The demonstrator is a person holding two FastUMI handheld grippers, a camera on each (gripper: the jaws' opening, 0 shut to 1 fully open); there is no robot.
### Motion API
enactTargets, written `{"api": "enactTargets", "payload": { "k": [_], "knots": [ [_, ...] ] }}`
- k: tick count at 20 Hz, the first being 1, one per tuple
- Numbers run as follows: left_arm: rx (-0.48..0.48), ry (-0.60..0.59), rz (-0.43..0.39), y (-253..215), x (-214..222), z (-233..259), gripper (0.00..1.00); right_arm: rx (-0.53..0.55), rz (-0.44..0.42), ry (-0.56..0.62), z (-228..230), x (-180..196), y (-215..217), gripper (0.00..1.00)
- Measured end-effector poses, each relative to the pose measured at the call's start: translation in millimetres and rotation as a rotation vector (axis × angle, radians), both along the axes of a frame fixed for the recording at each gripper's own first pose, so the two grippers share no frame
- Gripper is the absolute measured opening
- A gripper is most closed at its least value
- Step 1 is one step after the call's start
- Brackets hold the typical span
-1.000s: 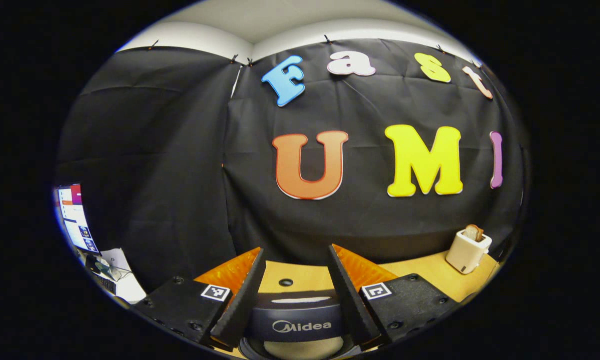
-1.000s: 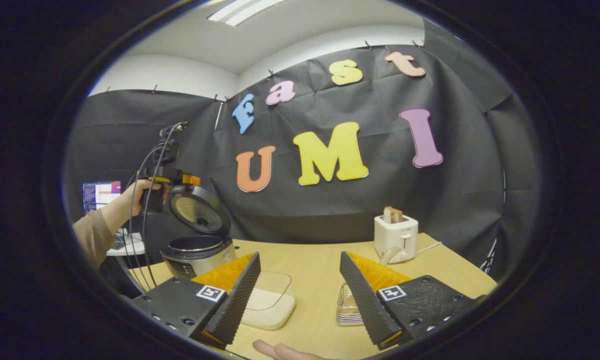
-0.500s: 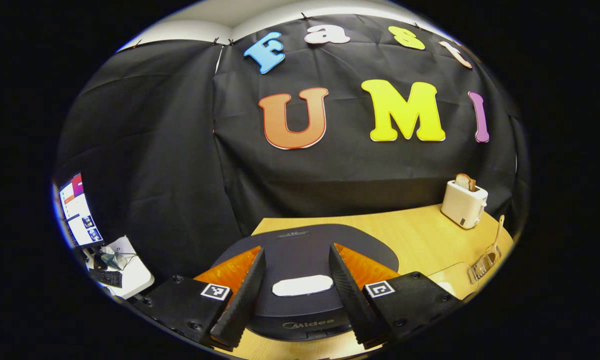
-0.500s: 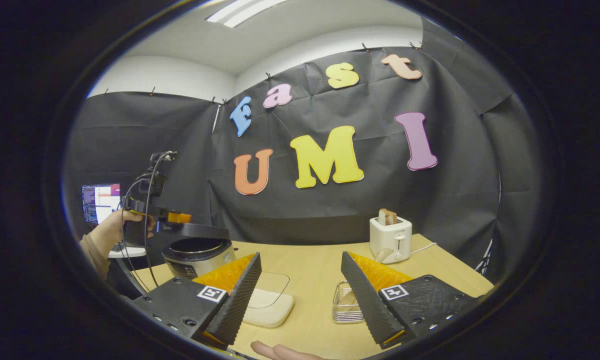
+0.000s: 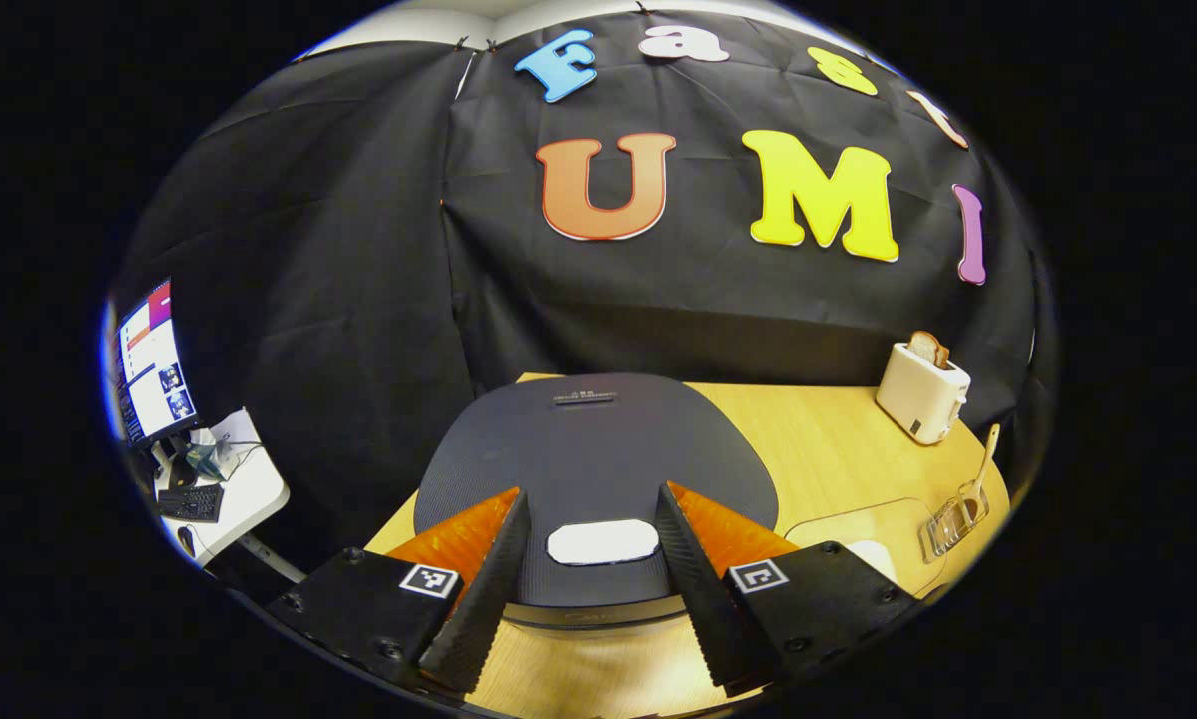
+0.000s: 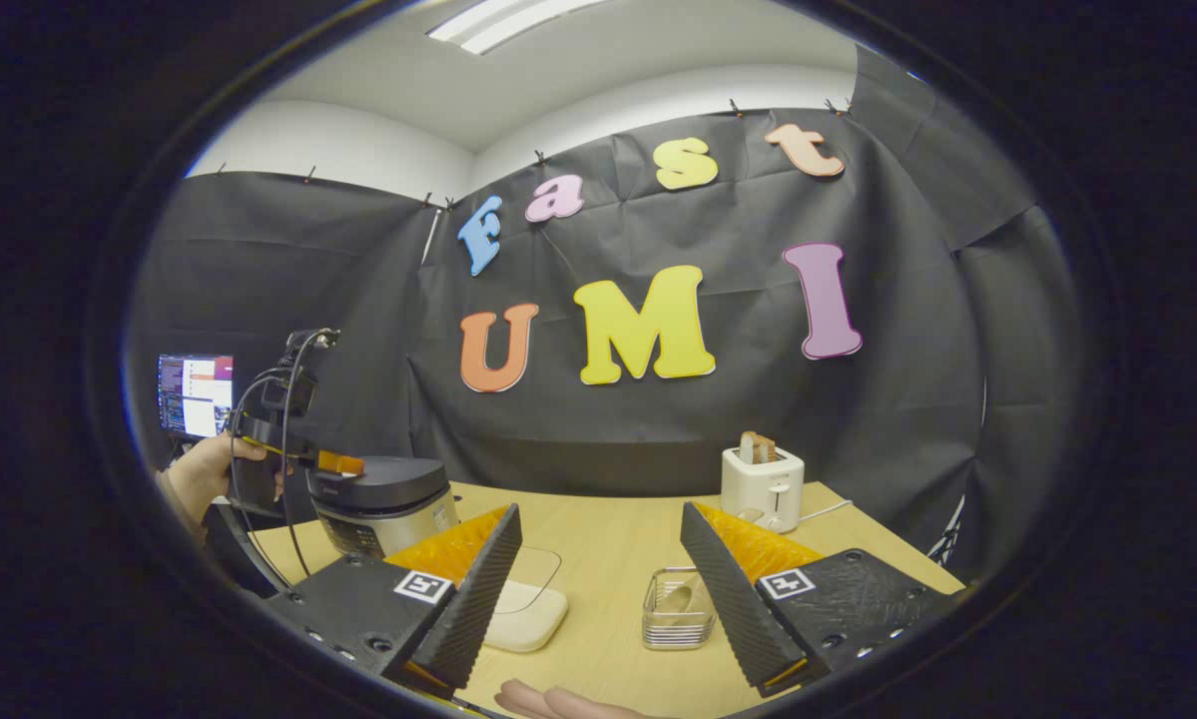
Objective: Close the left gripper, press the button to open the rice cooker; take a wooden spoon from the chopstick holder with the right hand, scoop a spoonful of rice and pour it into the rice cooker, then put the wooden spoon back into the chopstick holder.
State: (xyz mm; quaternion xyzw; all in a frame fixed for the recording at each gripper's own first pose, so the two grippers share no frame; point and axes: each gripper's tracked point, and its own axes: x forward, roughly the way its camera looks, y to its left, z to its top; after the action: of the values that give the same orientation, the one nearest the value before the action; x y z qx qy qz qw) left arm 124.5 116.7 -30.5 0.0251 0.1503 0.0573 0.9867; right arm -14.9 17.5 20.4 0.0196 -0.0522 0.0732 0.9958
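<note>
I'm holding my left gripper (image 5: 588, 584) open over the closed rice cooker (image 5: 598, 454) lid, white button (image 5: 602, 541) sitting between my fingers.

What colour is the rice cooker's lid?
Dark navy-black, finely textured; the rice cooker lid shows best in the left gripper view.

Left gripper view: close above the cooker (image 5: 598, 449), looking down and forward across the tabletop (image 5: 818, 449) to the booth wall. Right gripper view: farther back, near level, facing the same wall. Shared: cooker (image 6: 383, 499), toaster (image 5: 922, 389) (image 6: 763, 484), tabletop (image 6: 608, 529).
</note>
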Motion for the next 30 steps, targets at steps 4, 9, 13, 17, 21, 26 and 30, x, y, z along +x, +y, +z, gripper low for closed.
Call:
{"api": "enactTargets", "payload": {
  "k": [4, 9, 13, 17, 21, 26, 30],
  "knots": [
    [-0.005, -0.032, 0.017, -2, -12, -2, 0.82, -0.010, 0.009, -0.007, 1, -6, 3, 0.95],
    [0.025, -0.129, 0.038, -3, -13, -7, 0.80, -0.020, 0.013, -0.012, 2, -8, 7, 0.91],
    [0.021, -0.208, 0.055, -3, -14, -6, 0.77, -0.022, 0.018, 0.000, -2, -7, 10, 0.96],
    [0.030, -0.244, 0.048, -8, -18, -1, 0.76, -0.012, 0.020, 0.015, -4, -4, 9, 0.95],
    [0.036, -0.302, 0.034, -28, -37, 22, 0.75, -0.010, -0.012, 0.005, 0, -4, 3, 0.96],
    [-0.050, -0.255, -0.085, -86, -60, 28, 0.75, -0.014, -0.011, 0.014, -2, -14, 6, 0.96],
    [-0.065, -0.241, -0.170, -129, -83, 29, 0.75, -0.025, -0.028, 0.010, -2, -22, -1, 0.96]
  ]
}}
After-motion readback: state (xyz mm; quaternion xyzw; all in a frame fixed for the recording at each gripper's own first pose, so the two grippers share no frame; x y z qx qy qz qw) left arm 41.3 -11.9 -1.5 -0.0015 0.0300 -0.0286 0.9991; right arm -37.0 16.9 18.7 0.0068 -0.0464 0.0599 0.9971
